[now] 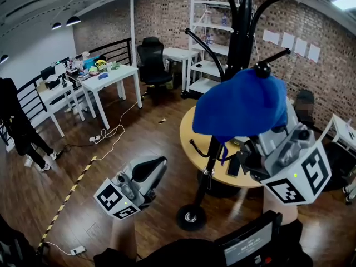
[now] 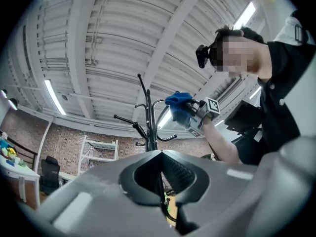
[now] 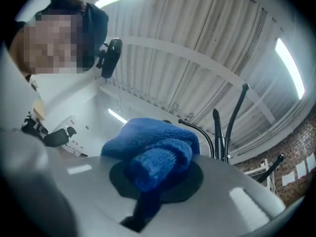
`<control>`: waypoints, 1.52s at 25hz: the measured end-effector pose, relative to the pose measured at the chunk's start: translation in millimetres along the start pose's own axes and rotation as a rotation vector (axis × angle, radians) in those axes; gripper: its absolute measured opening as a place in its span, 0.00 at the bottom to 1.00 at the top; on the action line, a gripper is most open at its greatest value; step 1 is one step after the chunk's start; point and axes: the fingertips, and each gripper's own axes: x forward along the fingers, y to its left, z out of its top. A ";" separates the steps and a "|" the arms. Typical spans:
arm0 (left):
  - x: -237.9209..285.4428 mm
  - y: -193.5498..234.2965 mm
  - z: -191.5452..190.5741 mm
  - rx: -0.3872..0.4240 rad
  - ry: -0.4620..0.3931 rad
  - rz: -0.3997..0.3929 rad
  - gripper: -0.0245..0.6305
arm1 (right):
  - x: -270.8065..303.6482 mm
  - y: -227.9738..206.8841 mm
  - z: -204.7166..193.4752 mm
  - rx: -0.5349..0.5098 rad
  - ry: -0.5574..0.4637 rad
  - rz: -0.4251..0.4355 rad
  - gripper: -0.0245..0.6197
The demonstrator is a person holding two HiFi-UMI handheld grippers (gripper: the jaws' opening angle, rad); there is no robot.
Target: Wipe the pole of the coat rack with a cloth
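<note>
The black coat rack pole (image 1: 240, 32) rises from a round base (image 1: 191, 217) on the wood floor, with curved hooks near its top. A blue cloth (image 1: 245, 104) is bunched in my right gripper (image 1: 255, 143), which is shut on it and held high beside the pole. In the right gripper view the cloth (image 3: 157, 154) fills the jaws of the right gripper (image 3: 158, 168), with the pole (image 3: 219, 135) a little to the right and apart from it. My left gripper (image 1: 151, 168) hangs low on the left, shut and empty. In the left gripper view, past the left gripper (image 2: 161, 156), stand the pole (image 2: 148, 117) and the cloth (image 2: 178, 105).
A round wooden table (image 1: 192, 141) stands just behind the rack. White desks (image 1: 114, 78), a black office chair (image 1: 153, 57) and a white shelf (image 1: 204, 43) line the back. Cables and yellow-black tape (image 1: 72, 191) lie on the floor at left. A dark-clothed person (image 1: 16, 124) stands far left.
</note>
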 end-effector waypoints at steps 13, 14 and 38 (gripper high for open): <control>3.7 -12.8 -33.5 -0.082 0.051 -0.028 0.03 | -53.5 -63.6 -223.3 0.257 0.378 -0.270 0.07; 4.5 -14.6 -37.5 -0.093 0.058 -0.031 0.03 | -62.5 -55.8 -237.5 0.279 0.405 -0.266 0.07; 32.1 -34.7 -68.9 -0.179 0.108 -0.099 0.03 | -197.0 75.5 -390.5 0.811 0.921 -0.084 0.07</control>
